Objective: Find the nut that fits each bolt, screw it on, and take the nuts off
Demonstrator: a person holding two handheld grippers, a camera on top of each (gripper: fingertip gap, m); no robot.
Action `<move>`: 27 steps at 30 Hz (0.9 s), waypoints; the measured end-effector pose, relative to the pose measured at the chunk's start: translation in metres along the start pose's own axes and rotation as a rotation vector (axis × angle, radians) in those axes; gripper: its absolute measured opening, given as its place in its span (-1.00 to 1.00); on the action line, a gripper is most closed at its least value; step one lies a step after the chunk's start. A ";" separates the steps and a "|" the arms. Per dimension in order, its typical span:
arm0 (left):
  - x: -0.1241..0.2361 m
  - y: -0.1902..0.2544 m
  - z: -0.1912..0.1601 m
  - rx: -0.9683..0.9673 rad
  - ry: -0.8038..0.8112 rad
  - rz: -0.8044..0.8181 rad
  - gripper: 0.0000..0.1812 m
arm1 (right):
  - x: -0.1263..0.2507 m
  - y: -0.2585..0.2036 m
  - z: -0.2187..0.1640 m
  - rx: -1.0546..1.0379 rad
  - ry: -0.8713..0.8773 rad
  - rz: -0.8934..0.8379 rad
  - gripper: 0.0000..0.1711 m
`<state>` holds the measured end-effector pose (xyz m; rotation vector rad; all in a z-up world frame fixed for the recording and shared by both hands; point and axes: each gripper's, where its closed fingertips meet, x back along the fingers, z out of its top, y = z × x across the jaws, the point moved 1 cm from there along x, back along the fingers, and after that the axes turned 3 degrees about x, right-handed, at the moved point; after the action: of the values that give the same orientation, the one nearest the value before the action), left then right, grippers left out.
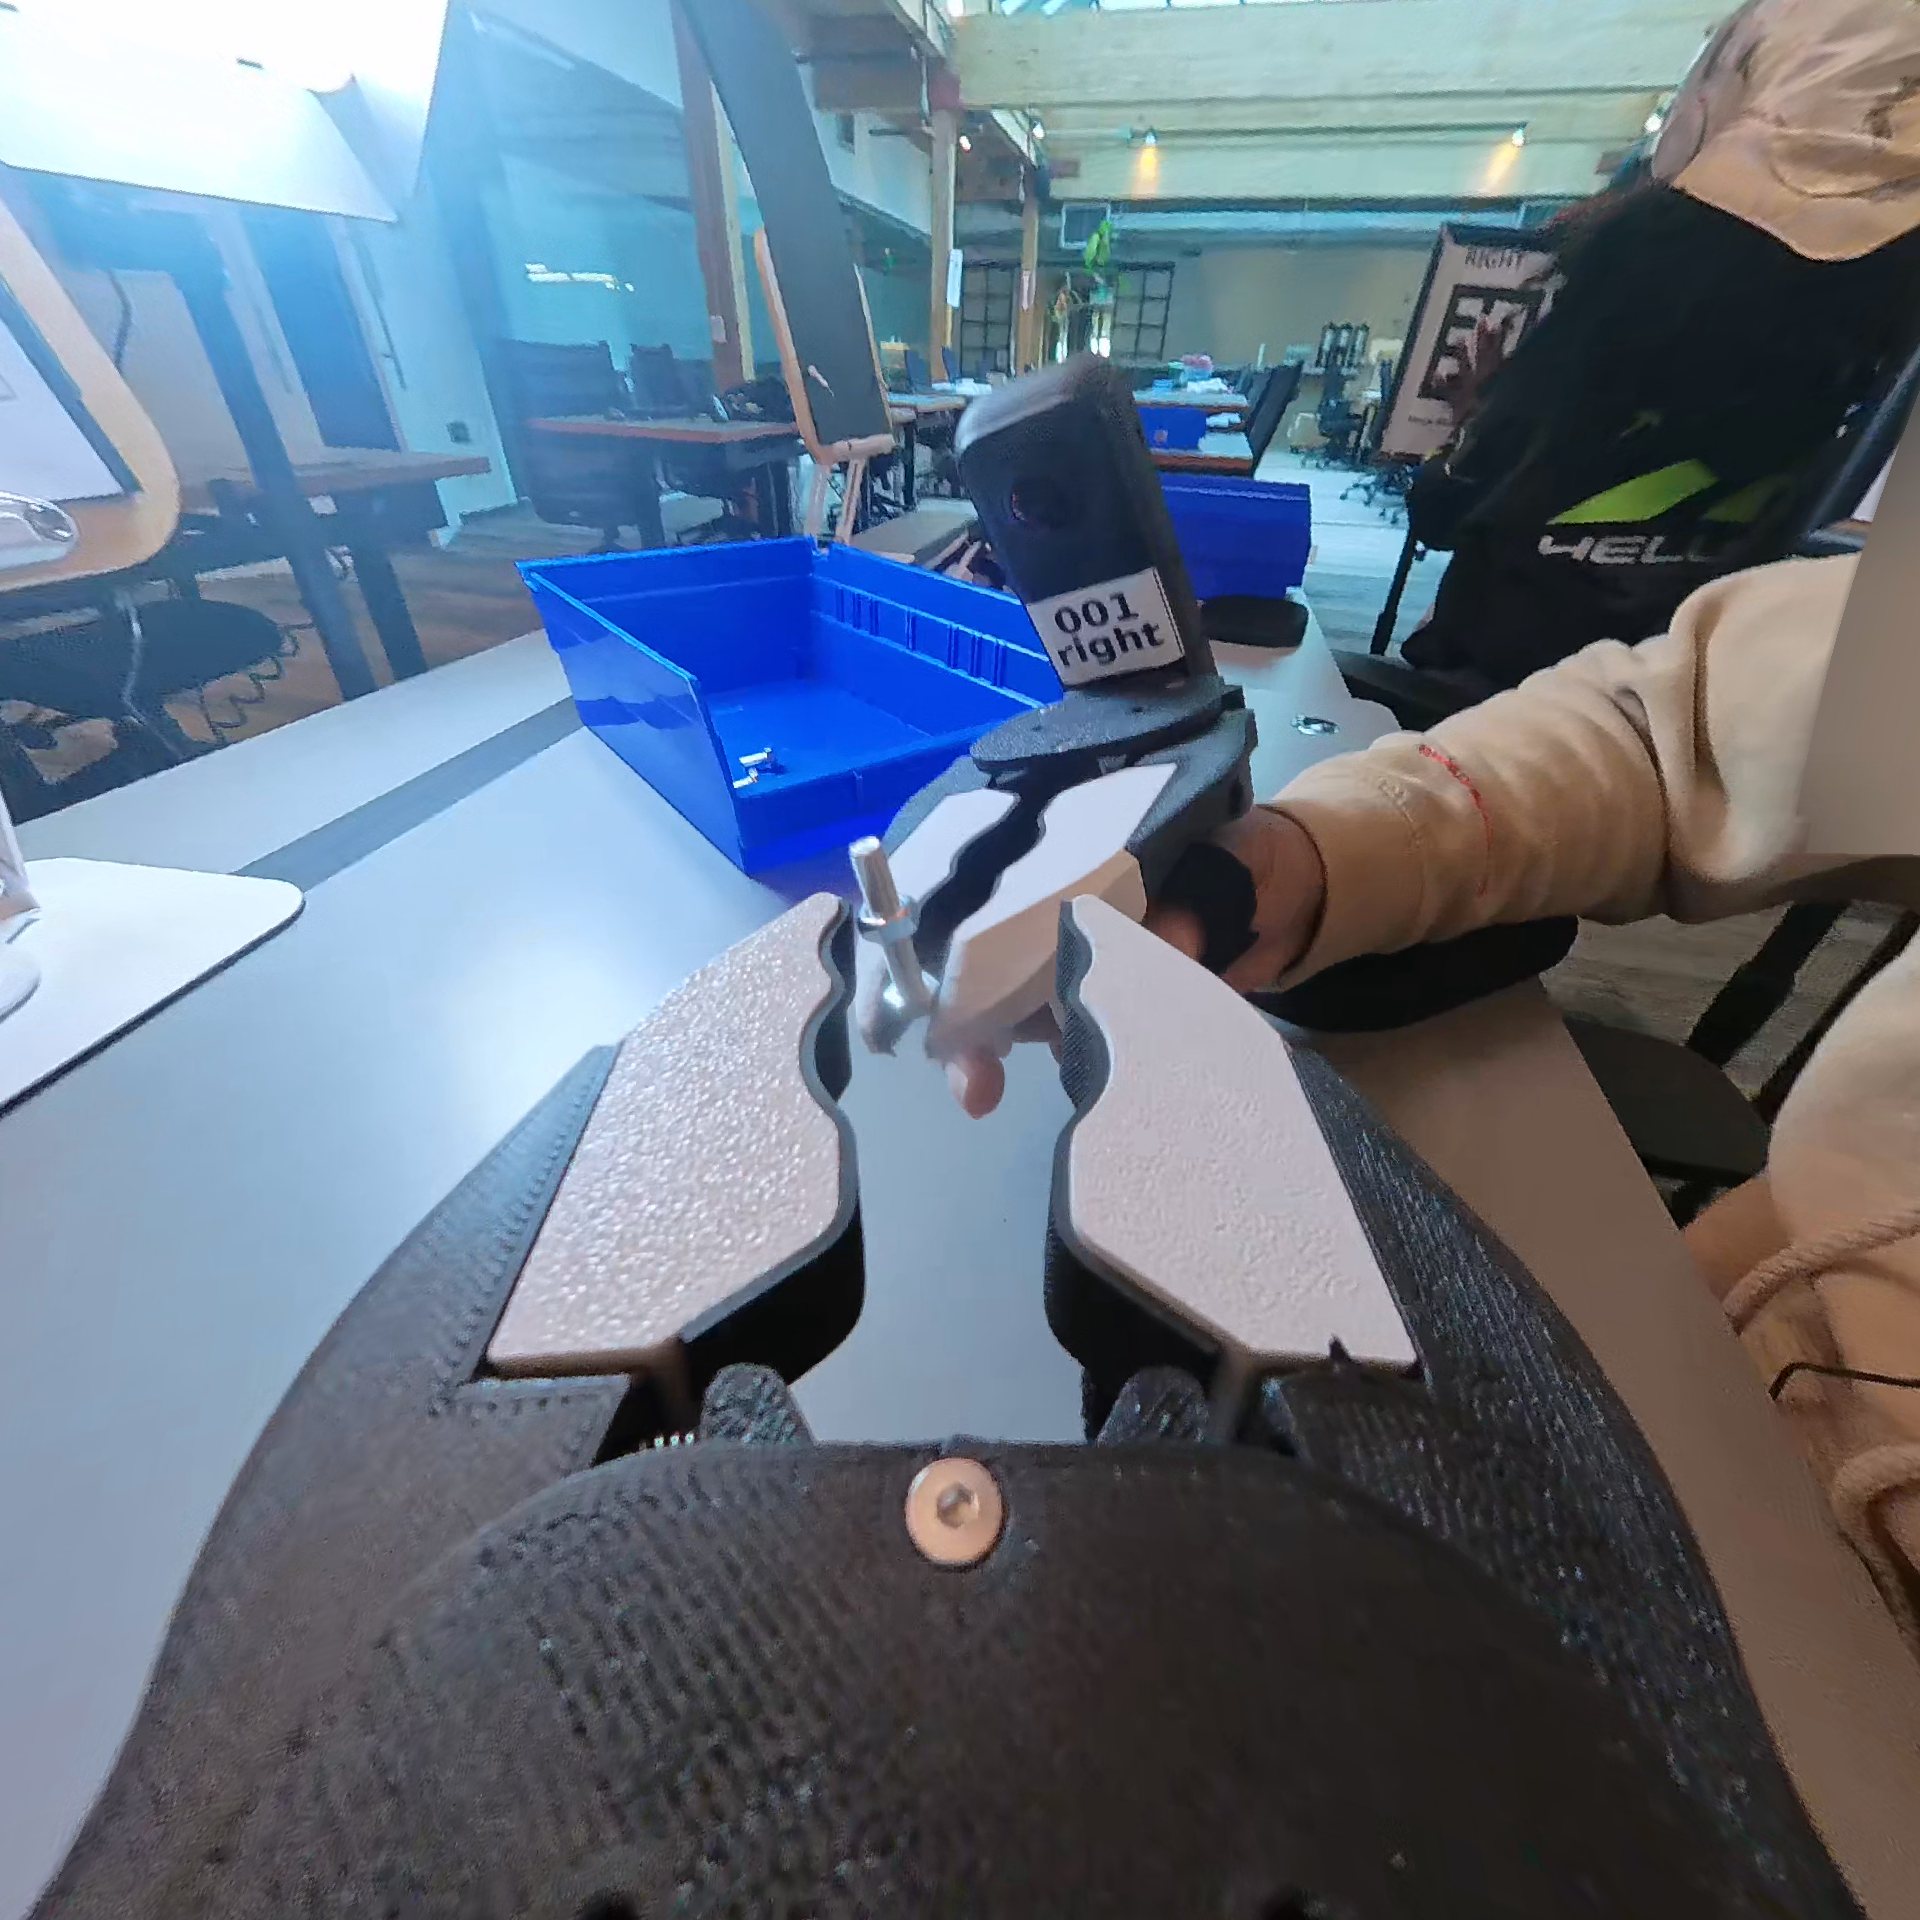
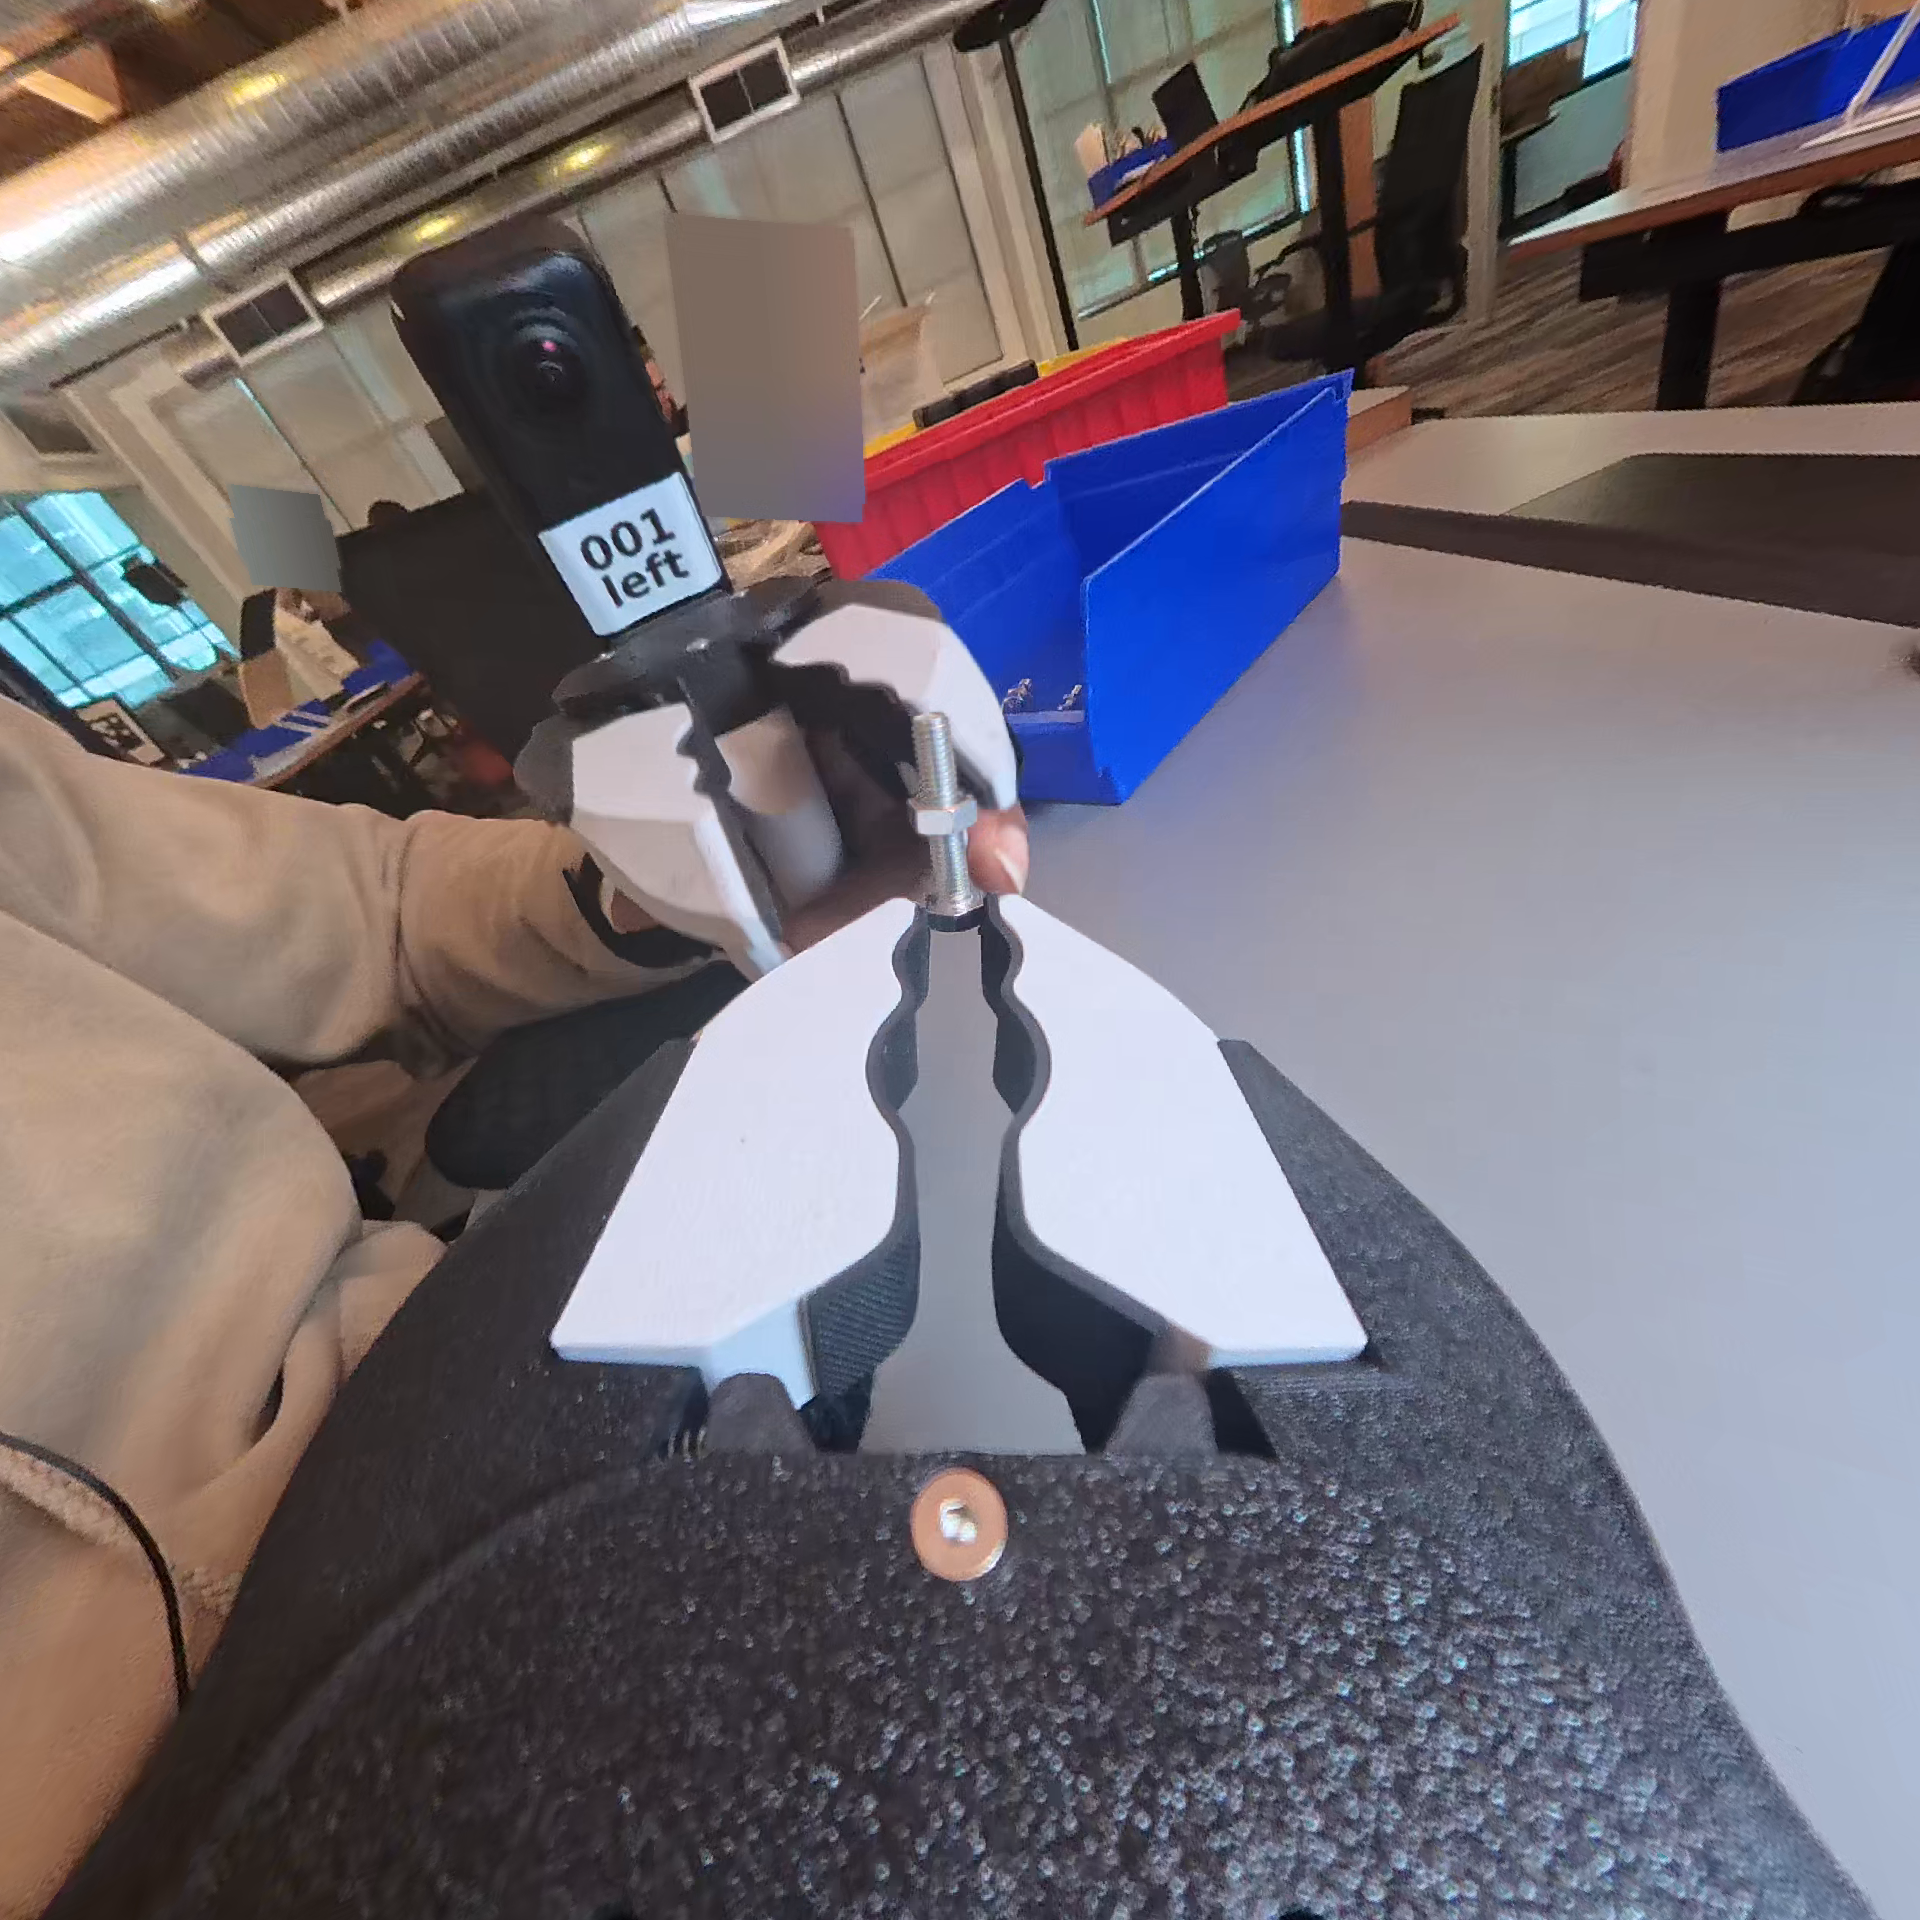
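The left wrist view is taken from just behind the left gripper (image 1: 951, 997), low over the grey table (image 1: 364, 1091), facing the blue bin (image 1: 790, 675) with its open front seen. The right wrist view is taken from behind the right gripper (image 2: 951, 914), the blue bin (image 2: 1174, 592) being seen ahead and to the right. The bin, the table and the bolt (image 1: 883, 945) (image 2: 940, 821), held close between the two lenses, are shared.

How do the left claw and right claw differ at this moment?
The right claw is shut on the bolt at its lower end; the left claw stands open, gripping nothing. The right claw holds the bolt upright; the left claw only faces it. Both have white fingers on black bodies.
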<state>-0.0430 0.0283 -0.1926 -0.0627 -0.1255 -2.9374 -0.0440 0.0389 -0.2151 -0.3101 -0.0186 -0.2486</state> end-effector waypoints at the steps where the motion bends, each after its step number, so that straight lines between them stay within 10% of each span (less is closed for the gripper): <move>1: -0.001 0.000 -0.002 0.001 -0.012 -0.002 -0.58 | 0.001 0.002 0.000 -0.011 0.000 -0.006 -0.89; 4: 0.004 0.008 -0.001 0.014 -0.024 -0.071 -0.87 | 0.009 0.018 0.005 -0.063 0.027 -0.066 -0.89; 27: 0.004 -0.006 0.002 0.098 0.034 -0.014 -0.58 | -0.002 -0.002 -0.003 0.023 -0.031 0.002 -0.89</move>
<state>-0.0484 0.0339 -0.1904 0.0029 -0.2660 -2.9397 -0.0461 0.0369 -0.2180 -0.2906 -0.0520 -0.2418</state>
